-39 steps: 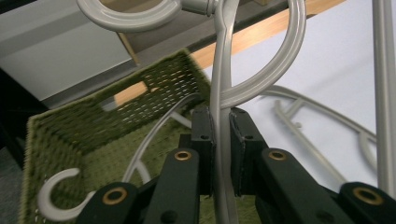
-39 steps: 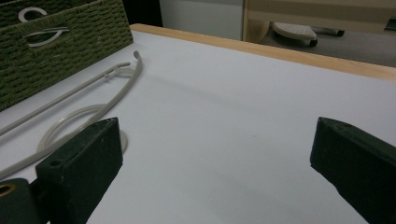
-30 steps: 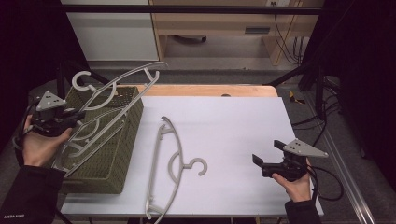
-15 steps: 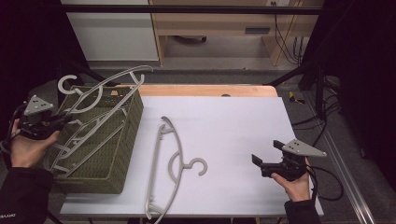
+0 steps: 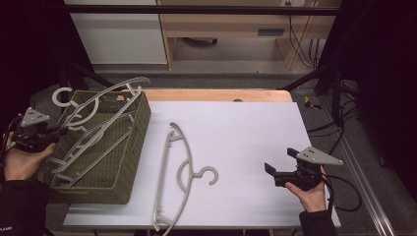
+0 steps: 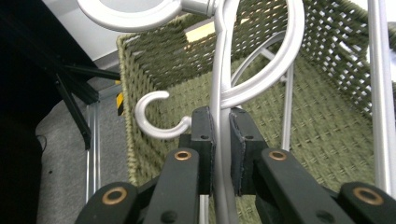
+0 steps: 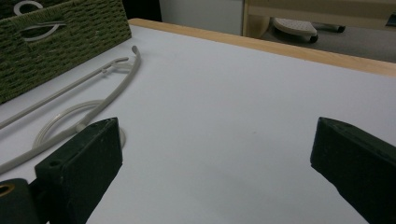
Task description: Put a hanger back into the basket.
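The left gripper (image 5: 49,135) sits at about nine o'clock in the high view, off the left edge of the bench (image 5: 246,128), and its jaws are closed on a grey hanger (image 5: 101,105). In the left gripper view the two black pads (image 6: 204,140) pinch one thin grey bar of that hanger just below its curl, the bar running straight up between them. The held hanger lies tilted across the open top of the green woven basket (image 5: 125,162) — its hook (image 5: 61,96) pokes out past the basket's far left corner, toward ten o'clock, and its long arm reaches toward the basket's far right corner. More grey hangers (image 5: 81,157) lie inside the basket beneath it; how many, I cannot tell.

A second hanger (image 5: 172,174) lies flat on the white bench just right of the basket, at about six o'clock of the bench's middle, its hook (image 5: 210,174) pointing right.

The right gripper (image 5: 282,169) is at about four o'clock, held low over the bench near its right front corner — jaws wide apart, nothing between them. The right gripper view shows bare white bench between its pads, with the flat hanger (image 7: 84,102) and the basket (image 7: 60,46) at ten o'clock.
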`<action>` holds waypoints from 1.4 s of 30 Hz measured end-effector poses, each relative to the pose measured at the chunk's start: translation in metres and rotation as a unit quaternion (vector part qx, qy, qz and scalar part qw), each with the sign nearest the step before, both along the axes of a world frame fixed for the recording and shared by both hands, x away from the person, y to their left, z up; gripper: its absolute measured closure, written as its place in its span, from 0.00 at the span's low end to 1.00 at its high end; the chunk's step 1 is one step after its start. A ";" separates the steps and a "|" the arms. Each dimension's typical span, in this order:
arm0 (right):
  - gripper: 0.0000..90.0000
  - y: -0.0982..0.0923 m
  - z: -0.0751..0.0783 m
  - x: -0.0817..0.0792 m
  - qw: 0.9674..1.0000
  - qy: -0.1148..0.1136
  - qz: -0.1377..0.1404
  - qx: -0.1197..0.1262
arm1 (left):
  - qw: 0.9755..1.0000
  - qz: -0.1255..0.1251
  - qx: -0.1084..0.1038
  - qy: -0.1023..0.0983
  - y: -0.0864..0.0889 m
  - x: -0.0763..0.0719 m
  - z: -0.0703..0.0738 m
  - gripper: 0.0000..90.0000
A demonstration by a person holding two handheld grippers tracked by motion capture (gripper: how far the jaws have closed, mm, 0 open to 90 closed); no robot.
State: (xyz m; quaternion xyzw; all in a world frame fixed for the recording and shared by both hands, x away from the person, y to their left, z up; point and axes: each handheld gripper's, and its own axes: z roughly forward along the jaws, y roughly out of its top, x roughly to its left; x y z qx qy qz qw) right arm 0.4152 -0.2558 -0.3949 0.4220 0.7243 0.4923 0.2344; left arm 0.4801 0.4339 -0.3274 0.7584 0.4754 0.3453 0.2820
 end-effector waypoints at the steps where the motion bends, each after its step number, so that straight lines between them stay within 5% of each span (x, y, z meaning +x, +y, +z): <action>1: 0.03 0.000 0.000 0.000 1.000 0.000 -0.001 0.000 | 1.000 0.002 0.002 0.001 0.001 0.000 -0.001 0.91; 7: 0.03 -0.001 0.001 0.000 1.000 -0.003 -0.001 0.000 | 1.000 0.008 0.007 0.003 0.003 0.001 -0.005 0.91; 13: 0.03 -0.001 0.000 0.000 1.000 -0.001 -0.001 0.000 | 0.999 0.017 0.037 0.009 0.001 0.005 -0.009 0.91; 26: 0.03 0.000 0.000 0.000 1.000 0.000 0.000 -0.001 | 0.998 0.032 0.051 0.023 0.012 0.006 -0.026 0.91; 42: 0.03 0.000 0.000 0.000 1.000 0.000 0.000 -0.001 | 0.993 0.030 0.102 0.049 0.011 0.009 -0.038 0.91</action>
